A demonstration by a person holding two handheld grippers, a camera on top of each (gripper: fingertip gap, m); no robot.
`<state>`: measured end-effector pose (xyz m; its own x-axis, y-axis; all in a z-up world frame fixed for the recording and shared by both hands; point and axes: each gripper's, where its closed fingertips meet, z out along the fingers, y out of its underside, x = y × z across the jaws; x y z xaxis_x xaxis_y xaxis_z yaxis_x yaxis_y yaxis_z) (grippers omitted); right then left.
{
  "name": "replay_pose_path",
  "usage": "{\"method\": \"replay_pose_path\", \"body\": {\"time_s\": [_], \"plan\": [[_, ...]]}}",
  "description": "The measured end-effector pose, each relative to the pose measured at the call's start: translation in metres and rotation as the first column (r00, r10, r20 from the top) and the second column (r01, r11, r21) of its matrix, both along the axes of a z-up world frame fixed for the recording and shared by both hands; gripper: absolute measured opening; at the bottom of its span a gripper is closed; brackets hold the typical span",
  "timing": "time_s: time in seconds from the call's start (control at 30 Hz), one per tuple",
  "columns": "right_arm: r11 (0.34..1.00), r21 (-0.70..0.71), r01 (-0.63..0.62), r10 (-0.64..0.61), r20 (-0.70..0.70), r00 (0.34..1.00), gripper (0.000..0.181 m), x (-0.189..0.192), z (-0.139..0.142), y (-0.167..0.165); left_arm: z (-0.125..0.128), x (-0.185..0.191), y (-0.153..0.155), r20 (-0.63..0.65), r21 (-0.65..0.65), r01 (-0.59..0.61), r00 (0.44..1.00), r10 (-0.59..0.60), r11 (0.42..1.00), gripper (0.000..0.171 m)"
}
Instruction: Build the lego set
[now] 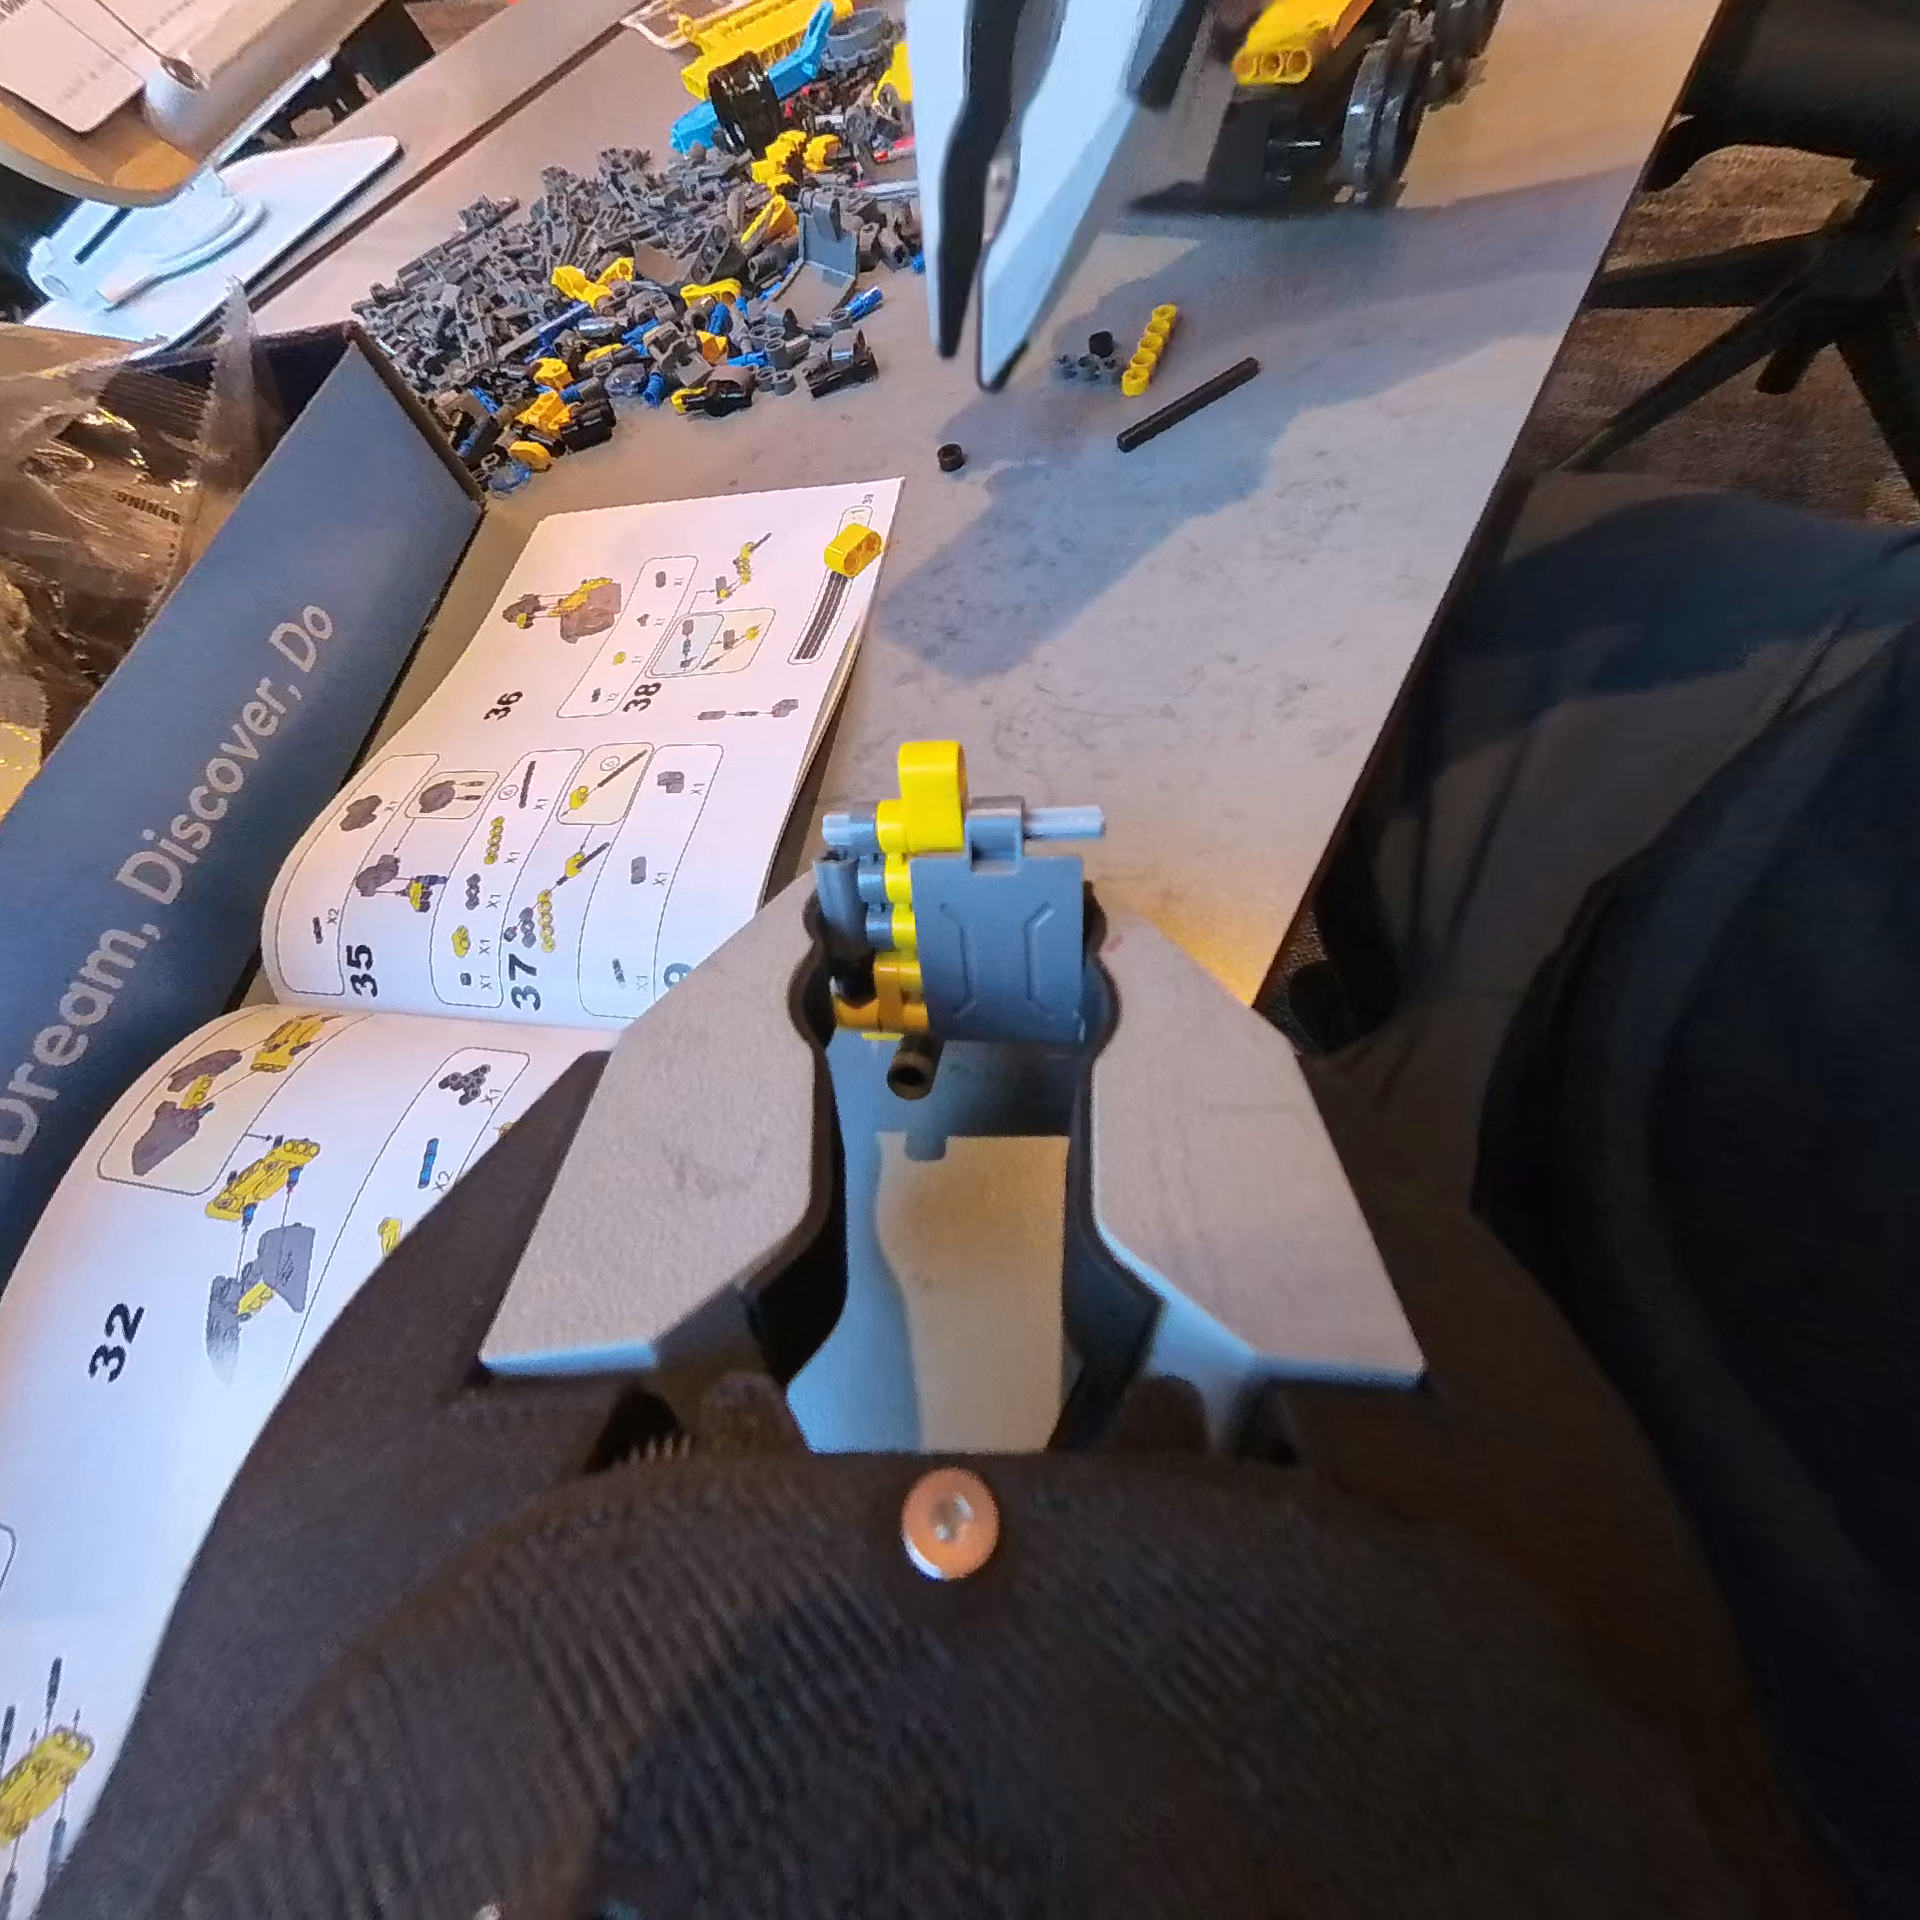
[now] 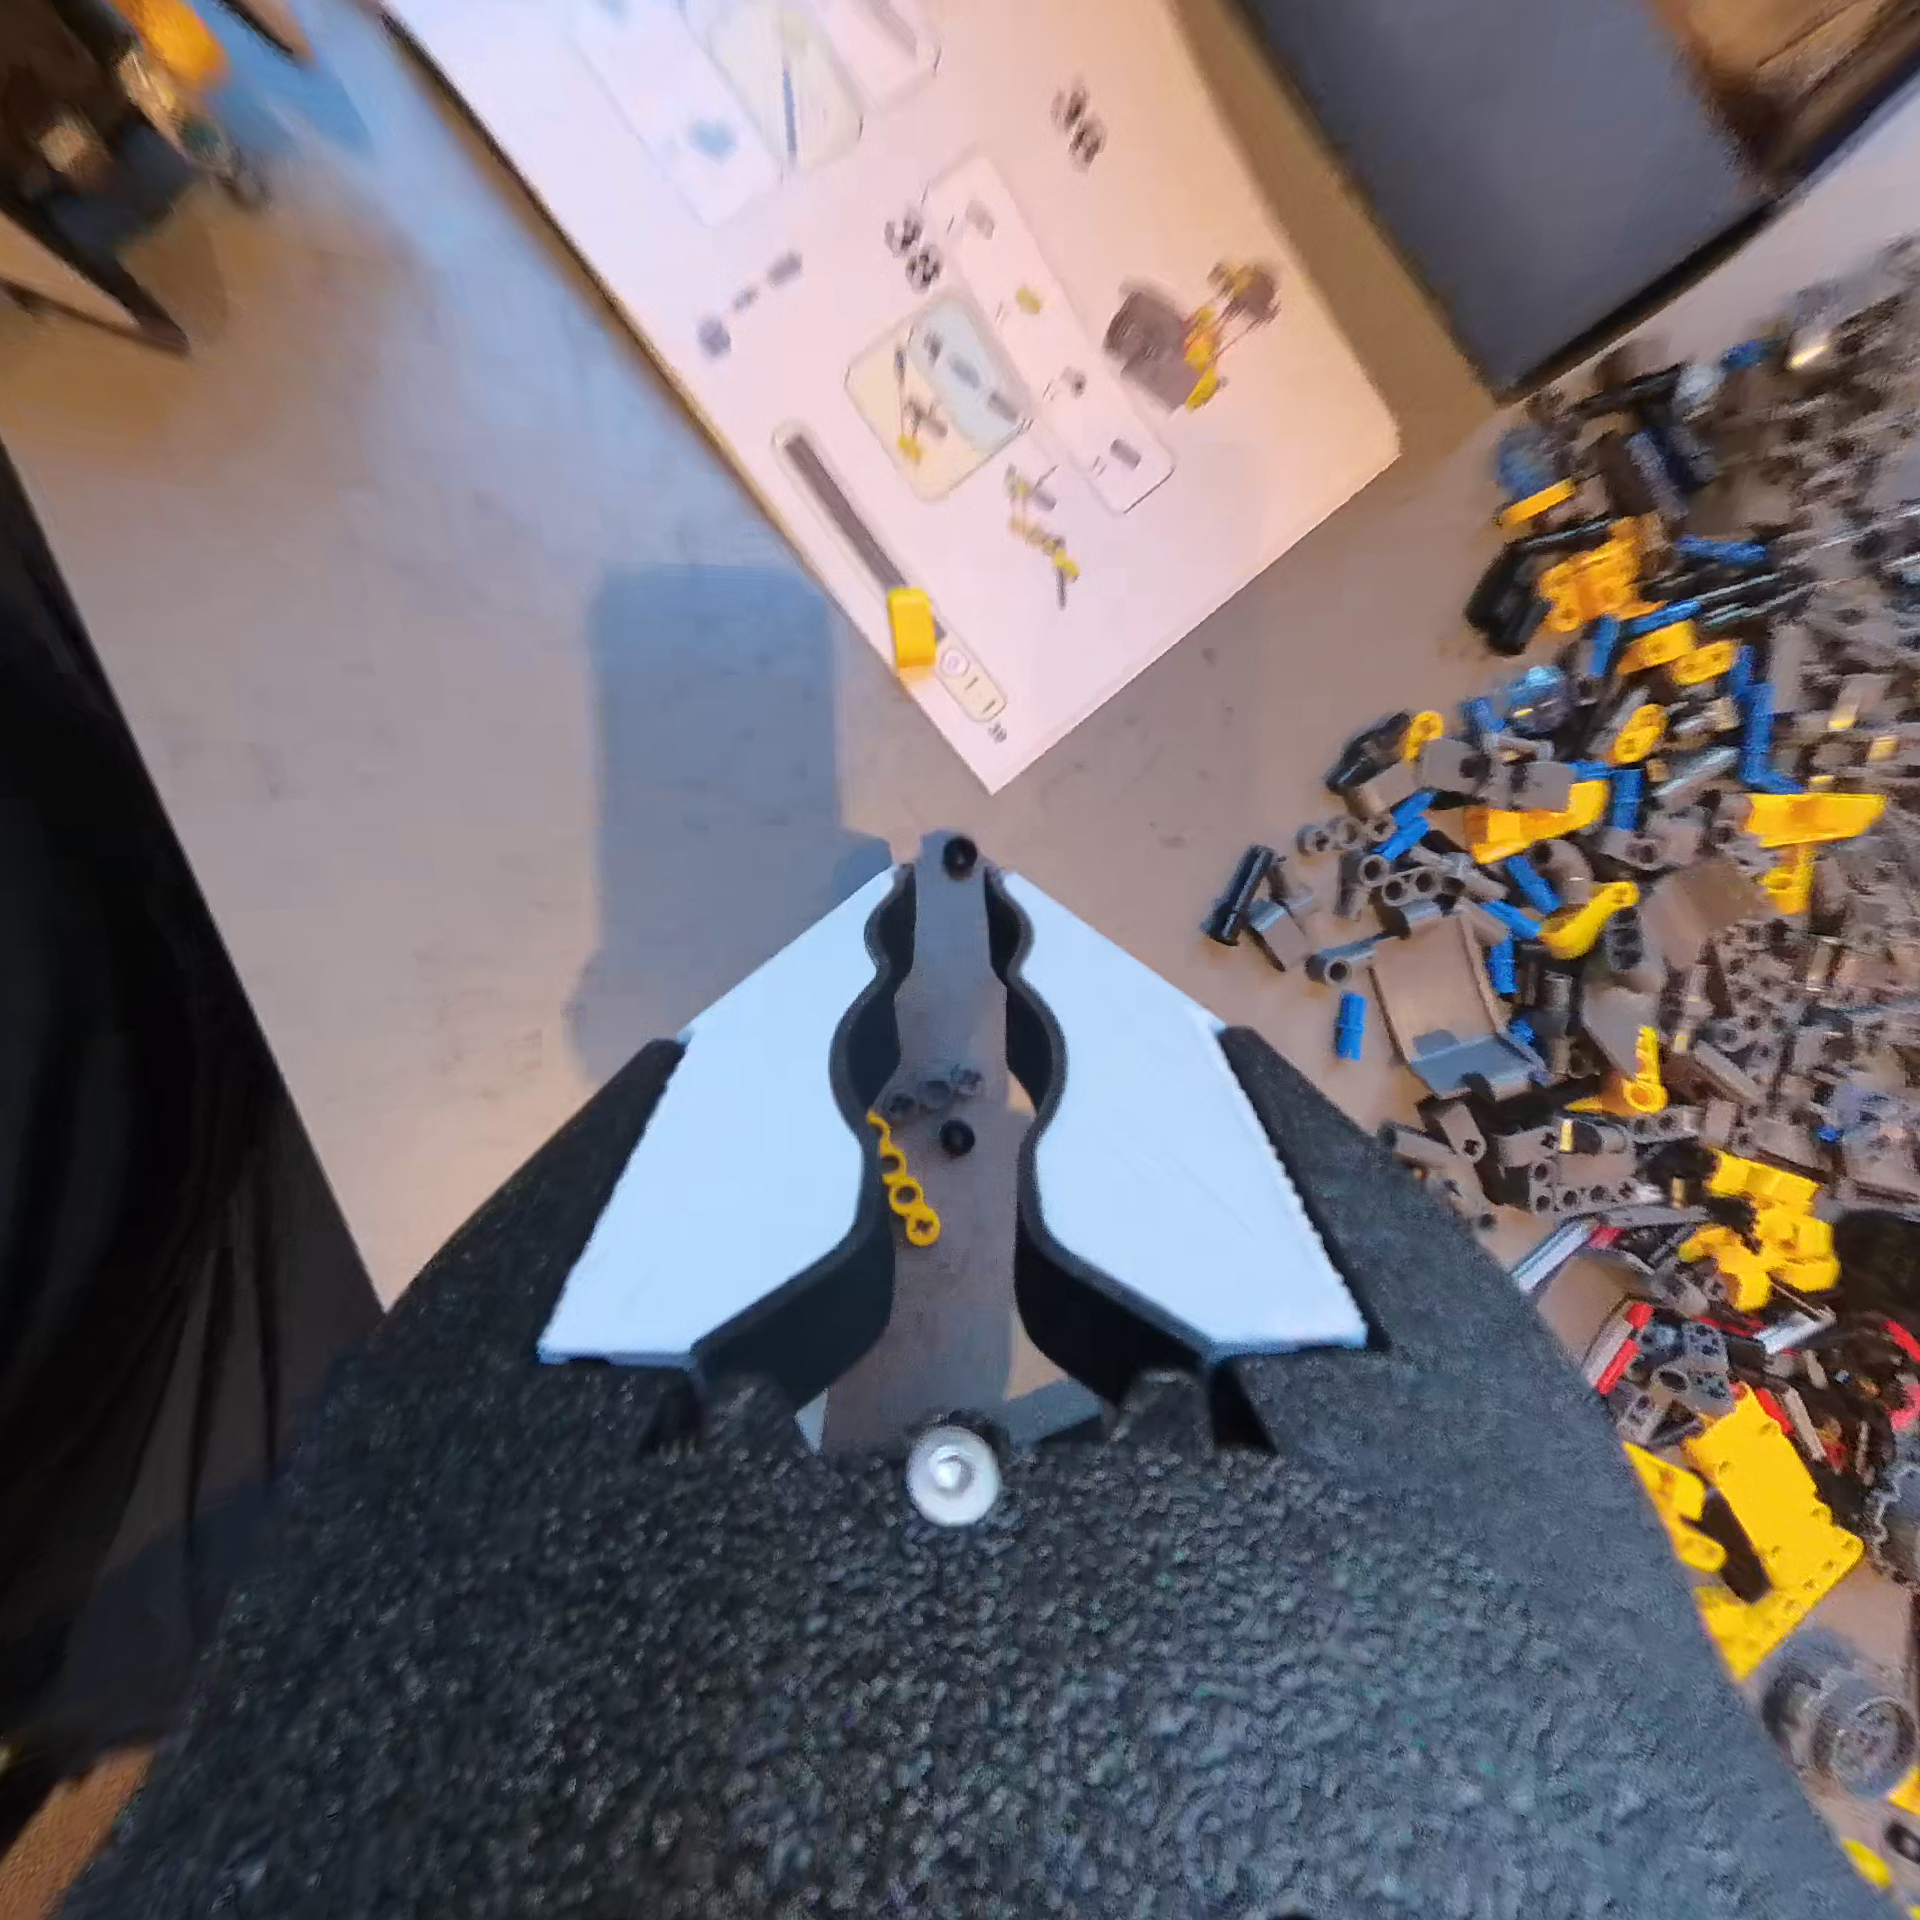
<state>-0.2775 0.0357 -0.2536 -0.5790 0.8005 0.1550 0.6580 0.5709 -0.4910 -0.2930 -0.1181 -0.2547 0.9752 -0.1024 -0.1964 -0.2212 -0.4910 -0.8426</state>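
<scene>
the left gripper [image 1: 951, 961], at frame centre of the left wrist view, was clamped on a grey-and-yellow subassembly [image 1: 956, 904], held above the tabletop [image 1: 1143, 665] just right of the open booklet [image 1: 582, 769]. a grey axle stub and a yellow lug projected above the fingers; a black pin hung below.

the right gripper [image 2: 951, 868] was nearly closed and empty, tips down close over the tabletop, in the upper centre of the left wrist view. a black bush [image 2: 958, 854] lay at its tips. a yellow beam [image 1: 1148, 348], small grey parts and a black axle [image 1: 1188, 403] lay just beside. the loose parts pile [image 1: 644, 301] filled the upper left.

risks, as judgement:
- the bush was small and round; an off-centre pinch could flick it away.
- the subassembly was gripped low, so side load could twist it or pop the pin.
- the right wrist view was blurred, so alignment was uncertain.
</scene>
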Motion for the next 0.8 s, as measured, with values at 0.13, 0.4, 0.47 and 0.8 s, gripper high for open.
{"method": "replay_pose_path", "body": {"time_s": [0.13,0.4,0.47,0.8], "plan": [[0.993,-0.103,0.061,-0.084,-0.236,0.968,0.019,-0.006,0.037,0.001,0.0,0.0,0.0,0.031,-0.008,0.003,1.0,-0.002,1.0,0.044],[0.854,-0.518,-0.039,-0.229,-0.443,0.867,0.032,0.004,0.091,-0.018,-0.006,0.02,0.002,0.099,-0.054,0.119,0.989,-0.114,0.991,0.044],[0.796,-0.599,-0.088,-0.292,-0.507,0.811,0.031,0.006,0.099,-0.03,-0.002,0.017,0.003,0.102,-0.022,0.101,0.99,-0.098,0.995,0.044],[0.788,-0.558,-0.259,-0.108,-0.54,0.835,0.0,0.021,0.067,-0.072,-0.004,0.009,0.007,0.273,-0.058,0.06,0.961,-0.042,0.997,0.044]]}}
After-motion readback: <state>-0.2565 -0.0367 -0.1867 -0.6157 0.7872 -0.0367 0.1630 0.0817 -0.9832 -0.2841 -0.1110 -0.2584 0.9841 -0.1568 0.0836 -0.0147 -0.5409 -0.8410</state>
